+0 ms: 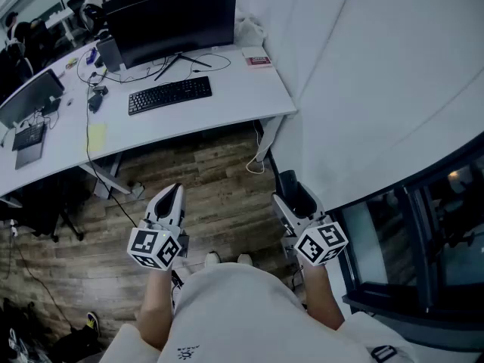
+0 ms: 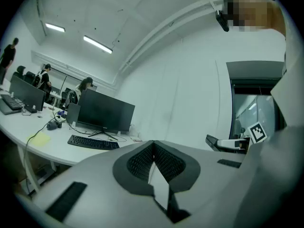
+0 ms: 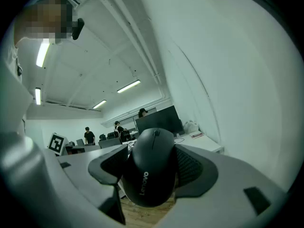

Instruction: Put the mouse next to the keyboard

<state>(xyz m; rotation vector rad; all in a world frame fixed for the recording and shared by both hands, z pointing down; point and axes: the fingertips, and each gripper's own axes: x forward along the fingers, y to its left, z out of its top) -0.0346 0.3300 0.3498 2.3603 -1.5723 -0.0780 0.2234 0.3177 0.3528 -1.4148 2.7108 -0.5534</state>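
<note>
A black computer mouse (image 3: 151, 174) sits between the pads of my right gripper (image 3: 152, 167), which is shut on it; in the head view the mouse (image 1: 293, 191) shows at the tip of that gripper (image 1: 296, 203), held above the wooden floor. My left gripper (image 2: 153, 163) has its pads pressed together with nothing between them, and shows at the lower left of the head view (image 1: 172, 197). The black keyboard (image 1: 169, 94) lies on the white desk (image 1: 227, 104) in front of the dark monitor (image 1: 172, 21); the same keyboard (image 2: 92, 143) appears far off in the left gripper view.
Cables and small items lie on the desk's left part, with a yellow note (image 1: 97, 134). A small red-and-white box (image 1: 258, 60) sits right of the monitor. A white wall (image 1: 378, 74) runs along the right. Other people stand by distant desks (image 2: 28, 91).
</note>
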